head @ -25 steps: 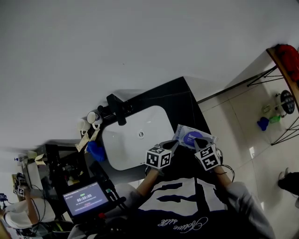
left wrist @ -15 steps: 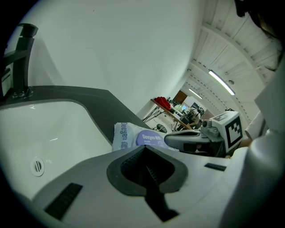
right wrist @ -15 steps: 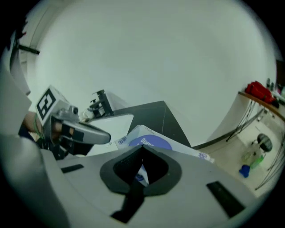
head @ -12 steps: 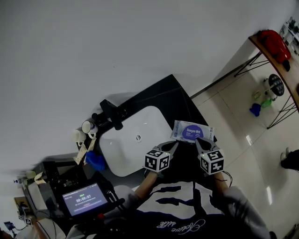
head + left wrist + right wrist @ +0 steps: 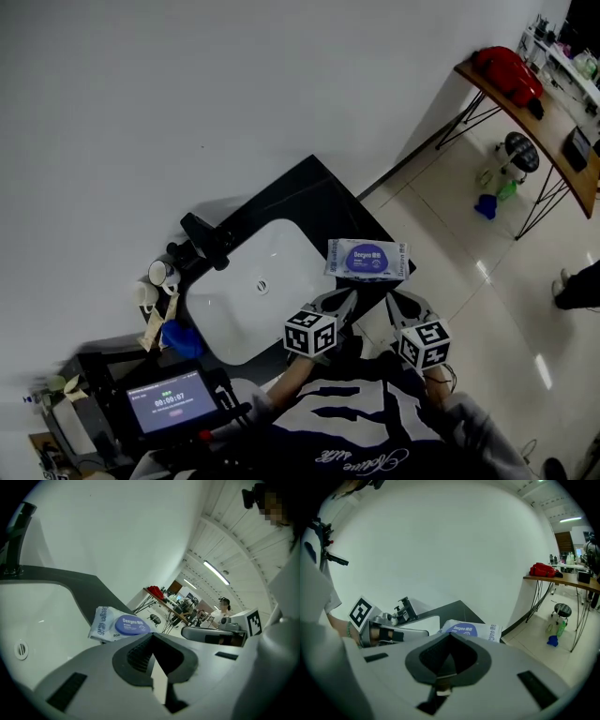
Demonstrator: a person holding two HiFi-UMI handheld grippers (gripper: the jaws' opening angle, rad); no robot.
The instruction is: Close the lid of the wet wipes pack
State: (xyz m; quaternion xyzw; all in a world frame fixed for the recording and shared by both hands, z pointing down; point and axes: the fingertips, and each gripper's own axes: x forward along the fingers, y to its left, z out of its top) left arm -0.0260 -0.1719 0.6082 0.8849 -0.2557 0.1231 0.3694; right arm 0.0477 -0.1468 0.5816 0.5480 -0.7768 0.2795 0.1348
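You are holding the left gripper [image 5: 343, 298] and right gripper [image 5: 399, 304] near the pack [image 5: 367, 259], both clenched on nothing. The pack is lying on the black counter [image 5: 319, 192] beside the sink [image 5: 246, 291], its blue lid sitting flat.

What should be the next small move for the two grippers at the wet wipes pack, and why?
Probably nothing on the lid: the blue lid seems to lie flat on the wet wipes pack, and the left gripper and right gripper are short of it, jaws together, holding nothing. I would draw both slightly back from the counter.
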